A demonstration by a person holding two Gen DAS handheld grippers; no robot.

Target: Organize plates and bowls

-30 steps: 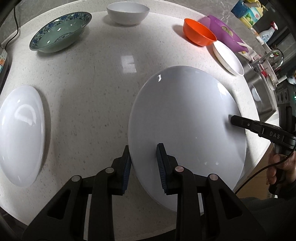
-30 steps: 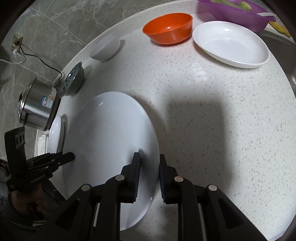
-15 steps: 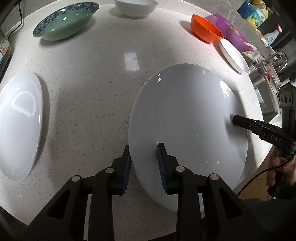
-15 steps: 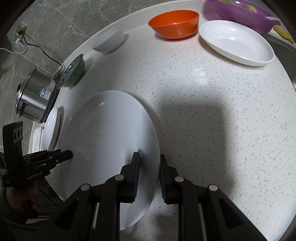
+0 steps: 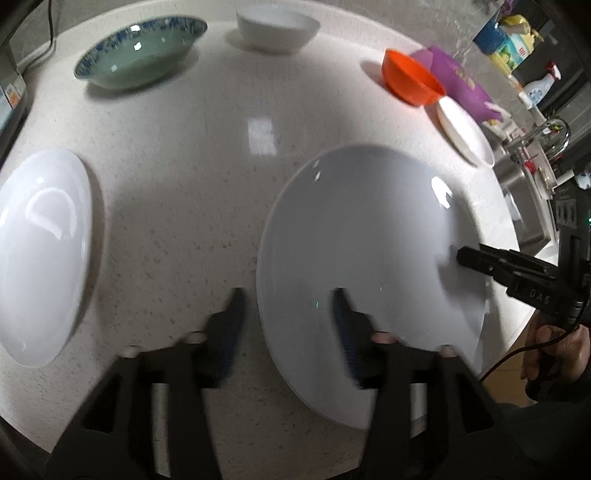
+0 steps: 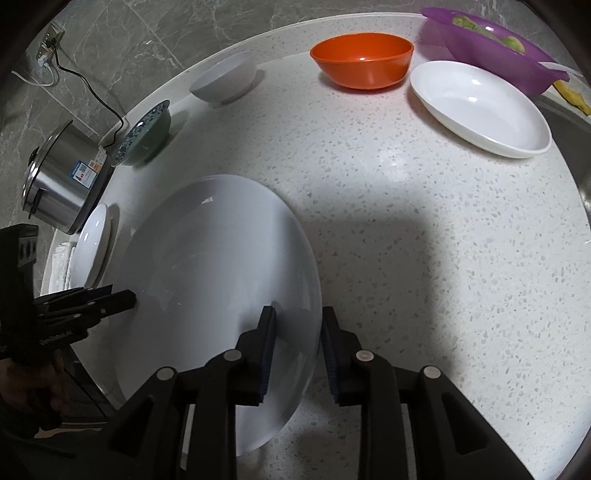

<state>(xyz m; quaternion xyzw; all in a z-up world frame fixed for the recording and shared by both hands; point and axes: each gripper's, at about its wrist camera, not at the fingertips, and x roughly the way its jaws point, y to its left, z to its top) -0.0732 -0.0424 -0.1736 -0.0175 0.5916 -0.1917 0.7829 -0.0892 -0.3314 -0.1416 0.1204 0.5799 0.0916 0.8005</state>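
A large white plate [image 5: 362, 236] [image 6: 221, 266] lies on the speckled counter between both grippers. My left gripper [image 5: 286, 325] straddles its near left rim, jaws wide apart and blurred with motion. My right gripper [image 6: 299, 328] straddles the opposite rim, jaws close on it with a thin gap showing; it also shows in the left wrist view [image 5: 476, 258]. A second white plate [image 5: 40, 251] lies at the left. A green-blue bowl [image 5: 140, 55], a white bowl [image 5: 277, 29], an orange bowl [image 6: 362, 59] and an oval white dish [image 6: 480, 107] stand farther back.
A purple basin [image 6: 495, 48] with food sits behind the oval dish. A steel rice cooker [image 6: 62, 177] with its cord stands at the counter's left edge. A sink and tap [image 5: 546, 136] lie at the right, with bottles [image 5: 506, 37] behind.
My left gripper's jaws have spread wider apart around the plate rim. The left view has pulled back a little and is blurred. The right gripper still straddles the opposite rim.
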